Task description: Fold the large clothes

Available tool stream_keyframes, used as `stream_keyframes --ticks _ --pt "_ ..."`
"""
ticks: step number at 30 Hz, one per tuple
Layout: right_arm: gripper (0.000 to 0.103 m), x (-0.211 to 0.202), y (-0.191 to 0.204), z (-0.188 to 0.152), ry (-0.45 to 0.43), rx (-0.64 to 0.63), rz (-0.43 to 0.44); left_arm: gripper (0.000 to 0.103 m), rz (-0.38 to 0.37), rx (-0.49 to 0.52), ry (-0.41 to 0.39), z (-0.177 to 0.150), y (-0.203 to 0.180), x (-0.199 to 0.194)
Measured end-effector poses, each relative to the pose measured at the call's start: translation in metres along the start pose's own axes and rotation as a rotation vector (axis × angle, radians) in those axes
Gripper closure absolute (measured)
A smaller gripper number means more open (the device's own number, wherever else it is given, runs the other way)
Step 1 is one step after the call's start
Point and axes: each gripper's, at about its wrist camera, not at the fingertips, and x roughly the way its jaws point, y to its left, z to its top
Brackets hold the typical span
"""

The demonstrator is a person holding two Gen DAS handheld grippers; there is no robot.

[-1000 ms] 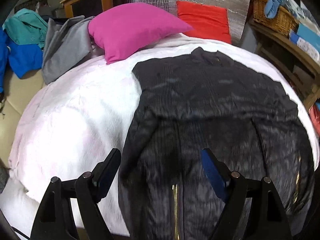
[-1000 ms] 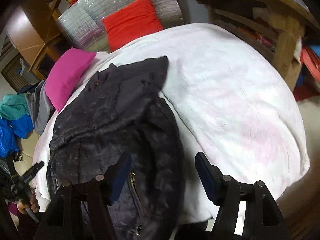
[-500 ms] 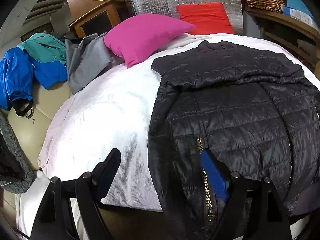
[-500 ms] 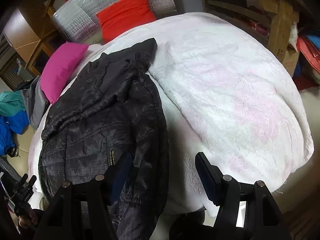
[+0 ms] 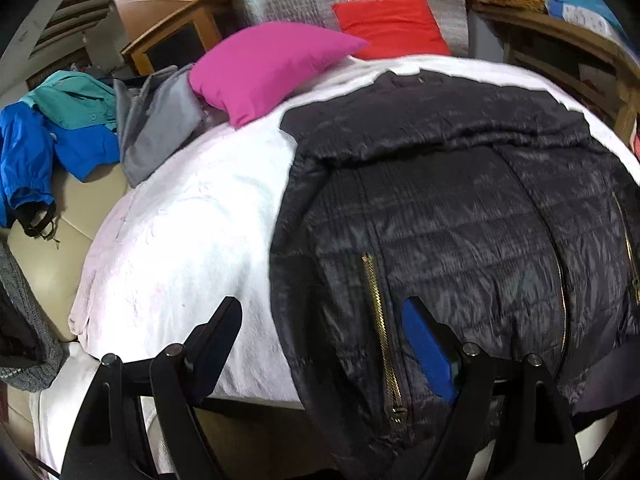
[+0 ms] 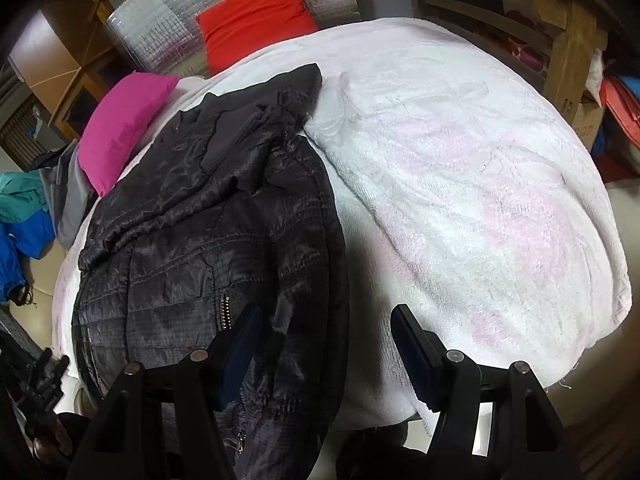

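A black quilted jacket (image 5: 460,216) with gold zippers lies spread on a white blanket (image 5: 192,232), its hem hanging over the near edge and its top part folded down across the chest. My left gripper (image 5: 324,320) is open and empty, above the jacket's lower left edge. In the right wrist view the jacket (image 6: 208,232) lies left of centre. My right gripper (image 6: 326,332) is open and empty, above the jacket's lower right edge and the blanket (image 6: 460,184).
A pink pillow (image 5: 272,68) and a red cushion (image 5: 392,26) lie at the far side. Grey (image 5: 160,120), teal and blue clothes (image 5: 60,132) are piled to the left on a beige seat. A wooden shelf frame (image 6: 568,44) stands at the right.
Both grippers pulled back toward the near edge of the blanket and stayed open. More of the jacket's hem and the near edge came into view.
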Motion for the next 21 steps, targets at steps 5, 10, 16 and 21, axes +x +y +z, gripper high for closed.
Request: stream_keyframes --ticks 5,10,16,21 --pt "0.033 0.003 -0.001 0.001 0.012 0.018 0.013 0.020 -0.013 0.069 0.009 -0.002 -0.017 0.002" --pt "0.032 0.007 0.002 0.003 0.024 0.011 0.021 0.020 -0.014 0.079 0.006 -0.001 -0.021 0.001" --pt "0.032 0.013 0.008 0.003 0.037 0.014 0.033 0.020 0.010 0.007 0.009 0.002 -0.004 0.003" --pt "0.032 0.017 0.013 0.004 0.043 0.011 0.041 0.020 0.035 -0.093 0.012 0.003 0.020 0.005"
